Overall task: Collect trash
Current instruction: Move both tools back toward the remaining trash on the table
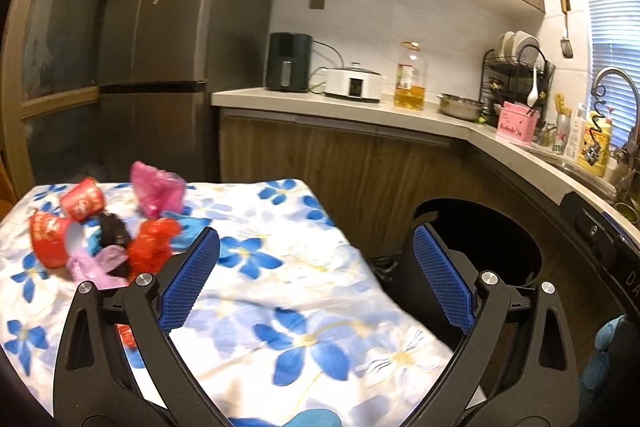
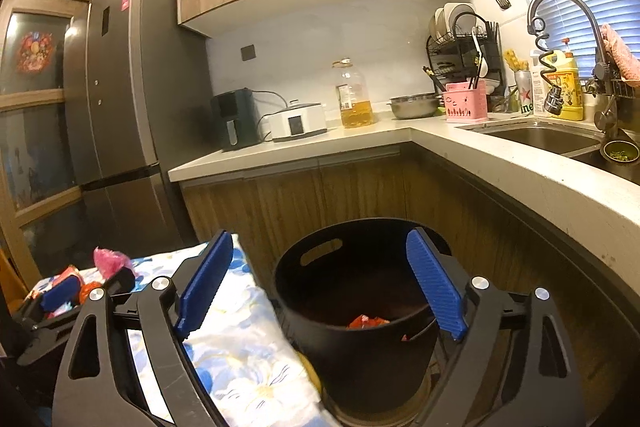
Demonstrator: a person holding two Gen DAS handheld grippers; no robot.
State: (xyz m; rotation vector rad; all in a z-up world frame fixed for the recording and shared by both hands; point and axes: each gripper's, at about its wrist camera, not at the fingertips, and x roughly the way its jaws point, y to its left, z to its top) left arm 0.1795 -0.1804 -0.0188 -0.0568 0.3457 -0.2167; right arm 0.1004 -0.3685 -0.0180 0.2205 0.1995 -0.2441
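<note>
A heap of trash (image 1: 108, 231) lies at the far left of the flowered tablecloth (image 1: 280, 307): red paper cups (image 1: 82, 203), a pink bag (image 1: 158, 191), a red wrapper (image 1: 154, 245), black and lilac scraps. My left gripper (image 1: 316, 259) is open and empty, just right of the heap. A black bin (image 2: 360, 307) stands beside the table, with an orange-red wrapper (image 2: 366, 322) inside. My right gripper (image 2: 320, 279) is open and empty above the bin's rim. The left gripper (image 2: 60, 297) shows in the right wrist view near the heap.
A grey fridge (image 1: 168, 39) stands behind the table. An L-shaped counter (image 2: 400, 133) holds an air fryer (image 2: 234, 123), a white cooker (image 2: 296, 123), an oil bottle (image 2: 354, 95), a steel bowl (image 2: 414, 107), a dish rack (image 2: 466, 47) and a sink (image 2: 540, 137).
</note>
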